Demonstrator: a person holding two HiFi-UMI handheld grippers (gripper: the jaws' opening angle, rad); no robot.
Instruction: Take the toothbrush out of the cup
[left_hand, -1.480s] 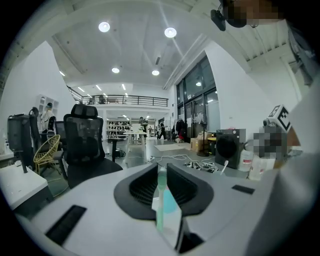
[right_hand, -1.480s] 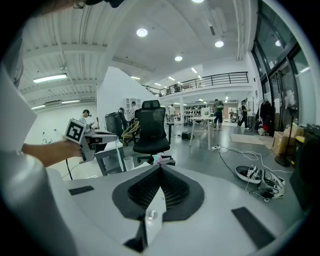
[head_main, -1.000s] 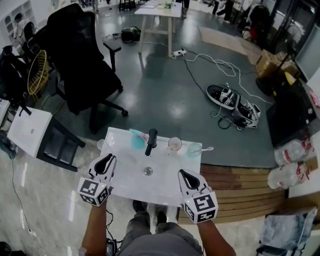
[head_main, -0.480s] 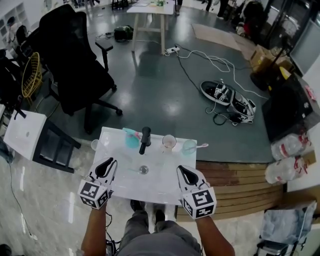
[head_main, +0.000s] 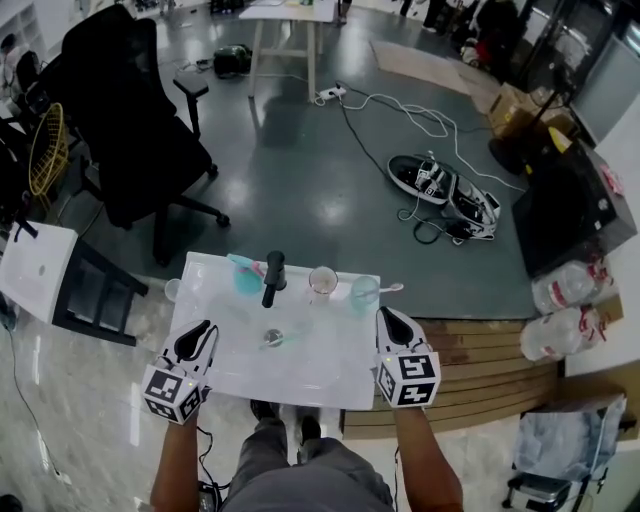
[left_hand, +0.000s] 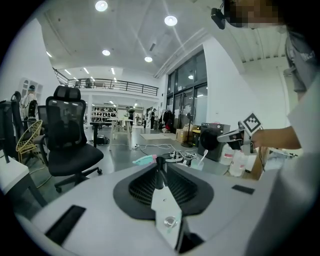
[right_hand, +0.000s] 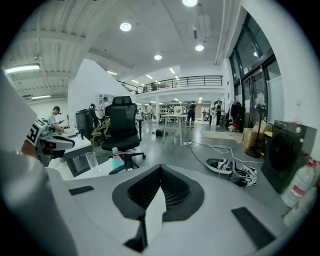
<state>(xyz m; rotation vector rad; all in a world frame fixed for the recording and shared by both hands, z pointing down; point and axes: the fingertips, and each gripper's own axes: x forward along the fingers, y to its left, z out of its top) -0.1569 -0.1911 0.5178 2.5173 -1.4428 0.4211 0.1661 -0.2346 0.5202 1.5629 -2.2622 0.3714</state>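
Note:
A teal cup (head_main: 364, 294) stands at the right back corner of the white sink (head_main: 330, 360), with a white toothbrush (head_main: 391, 288) leaning out of it to the right. The left gripper view shows the same cup (left_hand: 197, 164) and toothbrush (left_hand: 203, 155) beyond the jaw tips. My right gripper (head_main: 386, 314) is shut and empty, just right of and nearer than that cup, not touching it. My left gripper (head_main: 204, 329) hangs over the sink's left front, its jaws together with nothing between them.
A black faucet (head_main: 271, 277) rises at the sink's back middle. Left of it is a second teal cup (head_main: 246, 279) with a pink-tipped item; right of it a clear cup (head_main: 322, 283). A small glass (head_main: 172, 290) stands off the sink's left corner. An office chair (head_main: 130, 120) and cables lie beyond.
My right gripper has swung to the right and forward, from over the sink's front to beside the teal cup. The left gripper has drifted slightly left and lower.

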